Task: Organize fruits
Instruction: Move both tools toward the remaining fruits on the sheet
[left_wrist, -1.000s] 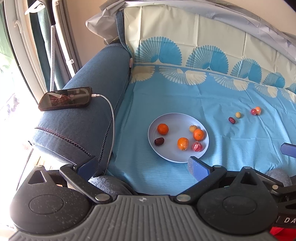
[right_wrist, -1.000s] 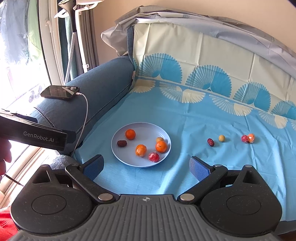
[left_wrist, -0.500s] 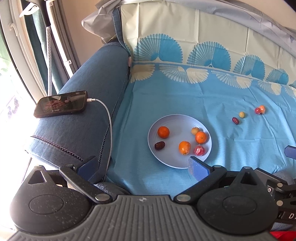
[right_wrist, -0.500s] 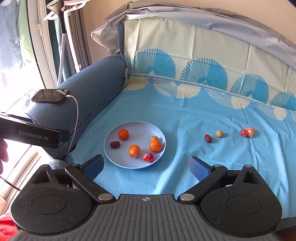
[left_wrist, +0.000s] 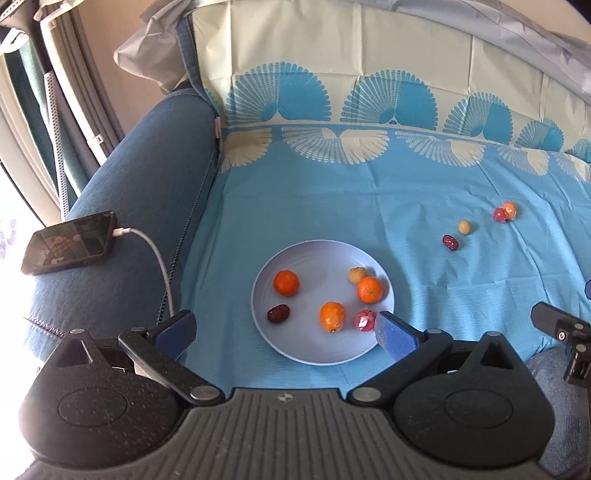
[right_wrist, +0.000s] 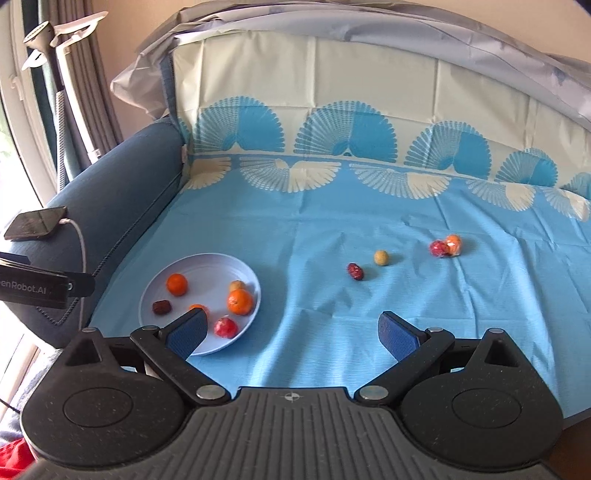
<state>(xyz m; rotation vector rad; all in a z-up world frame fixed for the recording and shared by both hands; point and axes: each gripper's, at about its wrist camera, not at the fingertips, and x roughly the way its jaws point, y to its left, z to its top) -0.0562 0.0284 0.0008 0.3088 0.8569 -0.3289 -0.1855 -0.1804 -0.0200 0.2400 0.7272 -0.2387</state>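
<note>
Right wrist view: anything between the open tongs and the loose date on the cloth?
Nothing visible. Only bare blue cloth lies between the right tongs and the date; the plate sits off to the left.

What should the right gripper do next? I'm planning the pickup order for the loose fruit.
Probably ease the right gripper forward toward the dark red date, the nearest loose fruit on the blue cloth. Its jaws are open and empty, and the plate holding the other fruit sits just to the left.
</note>
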